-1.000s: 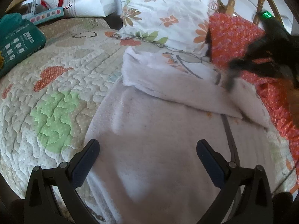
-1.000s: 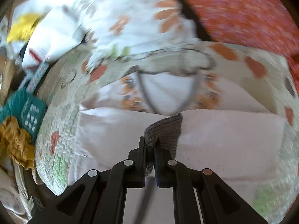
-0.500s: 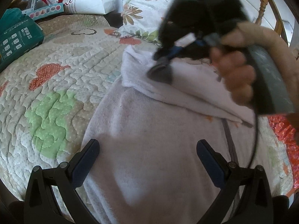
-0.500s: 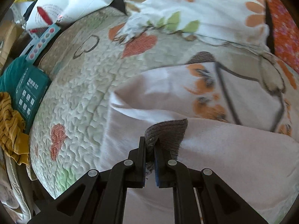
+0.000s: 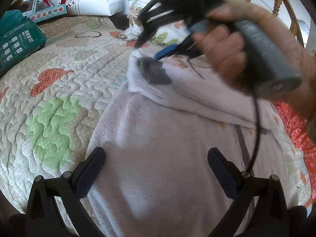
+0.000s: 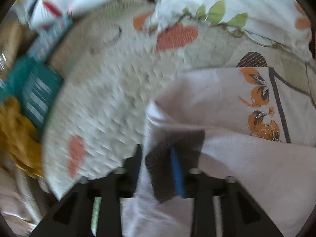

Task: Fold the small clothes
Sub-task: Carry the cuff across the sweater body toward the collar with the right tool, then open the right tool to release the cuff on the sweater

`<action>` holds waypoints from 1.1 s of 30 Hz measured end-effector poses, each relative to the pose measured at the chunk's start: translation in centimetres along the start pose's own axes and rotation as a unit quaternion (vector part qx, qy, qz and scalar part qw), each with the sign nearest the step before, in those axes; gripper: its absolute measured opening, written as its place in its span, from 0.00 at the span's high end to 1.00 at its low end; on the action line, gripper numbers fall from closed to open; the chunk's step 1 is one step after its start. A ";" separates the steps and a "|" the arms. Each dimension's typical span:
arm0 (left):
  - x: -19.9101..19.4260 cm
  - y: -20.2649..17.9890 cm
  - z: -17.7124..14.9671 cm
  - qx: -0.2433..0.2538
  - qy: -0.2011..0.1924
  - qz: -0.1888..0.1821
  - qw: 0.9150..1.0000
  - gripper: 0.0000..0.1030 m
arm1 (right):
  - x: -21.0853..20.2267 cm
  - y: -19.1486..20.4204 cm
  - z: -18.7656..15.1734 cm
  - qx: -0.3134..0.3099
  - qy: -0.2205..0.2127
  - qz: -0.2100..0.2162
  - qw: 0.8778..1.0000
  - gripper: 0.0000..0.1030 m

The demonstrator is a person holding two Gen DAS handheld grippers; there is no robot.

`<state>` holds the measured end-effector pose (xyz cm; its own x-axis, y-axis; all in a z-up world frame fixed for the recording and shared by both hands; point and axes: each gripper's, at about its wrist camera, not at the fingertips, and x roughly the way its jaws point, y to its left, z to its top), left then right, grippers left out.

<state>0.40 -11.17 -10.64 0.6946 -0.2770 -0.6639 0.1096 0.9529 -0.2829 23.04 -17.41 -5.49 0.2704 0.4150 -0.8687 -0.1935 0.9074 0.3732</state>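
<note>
Garment (image 6: 246,173) apparently under hand-held gripper (image 6: 158,169)

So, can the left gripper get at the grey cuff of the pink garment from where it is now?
Probably not directly: the left gripper sits open over the near part of the pink garment, while the right gripper, jaws opening, hangs right over the grey cuff.

Soft matt fleecy garment (image 5: 162,158) on bumpy stitched cloth quilt (image 5: 65,83)

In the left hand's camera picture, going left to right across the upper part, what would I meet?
Teal box → orange heart patch on the quilt → grey cuff of the pale garment → hand gripping the right gripper's handle.
</note>
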 end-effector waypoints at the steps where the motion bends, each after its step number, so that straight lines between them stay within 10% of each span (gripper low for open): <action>1: 0.0 -0.1 0.0 0.000 0.000 0.001 1.000 0.00 | -1.0 -0.4 0.1 0.010 -0.014 0.006 1.000 0.54; 17: 0.0 -0.5 0.0 0.003 0.006 0.003 1.000 0.00 | 0.1 3.6 -5.6 -0.171 0.016 -0.092 0.981 0.56; 19: 0.0 -0.6 0.0 0.003 0.006 0.002 1.000 0.00 | 1.3 3.3 -5.2 -0.167 0.032 -0.120 0.978 0.95; 33: -0.1 -0.4 0.2 -0.003 0.003 -0.008 1.000 0.00 | 0.1 1.1 -3.3 -0.005 0.052 0.071 0.996 0.80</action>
<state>0.37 -11.50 -10.32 0.6890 -0.2920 -0.6633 0.1163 0.9479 -0.2965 19.76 -16.61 -6.29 0.1409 0.5300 -0.8362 -0.2332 0.8387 0.4922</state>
